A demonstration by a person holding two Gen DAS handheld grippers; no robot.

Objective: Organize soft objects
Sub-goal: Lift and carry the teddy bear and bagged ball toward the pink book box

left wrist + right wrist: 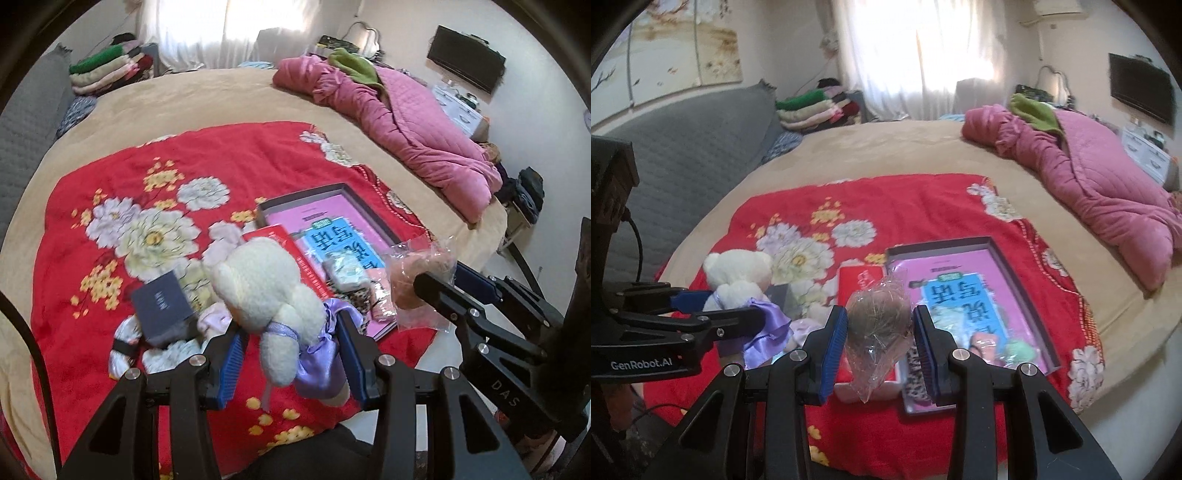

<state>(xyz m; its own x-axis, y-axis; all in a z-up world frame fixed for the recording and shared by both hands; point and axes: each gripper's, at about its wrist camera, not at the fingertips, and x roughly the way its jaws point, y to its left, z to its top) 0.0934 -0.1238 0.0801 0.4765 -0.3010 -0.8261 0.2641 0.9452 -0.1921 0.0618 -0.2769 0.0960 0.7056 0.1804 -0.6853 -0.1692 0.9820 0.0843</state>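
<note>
Bedding fills everything ahead of both grippers: a tan bed with a red floral blanket spread under my fingers, and a pink quilt bunched well beyond the right gripper on its right.

Just ahead of the right gripper lies a shallow grey tray holding a pink book and some small soft pieces too blurred to name.

My left gripper is clamped on the white plush bear at its purple satin skirt, the bear standing up between the blue pads, lifted off the blanket as far as I can judge. Beside its left finger rests a small grey box, with a white cloth bundle nearer still.

My right gripper pinches a bagged brown ball, crinkly plastic trailing below the pads.

The risks I see: the satin skirt is slick, so the bear could slide out if I swing quickly. The plastic bag may slip against the pads, since I am gripping film as much as the ball. The two grippers sit close together, so a careless crossing move could knock one load against the other or catch the tray rim.
</note>
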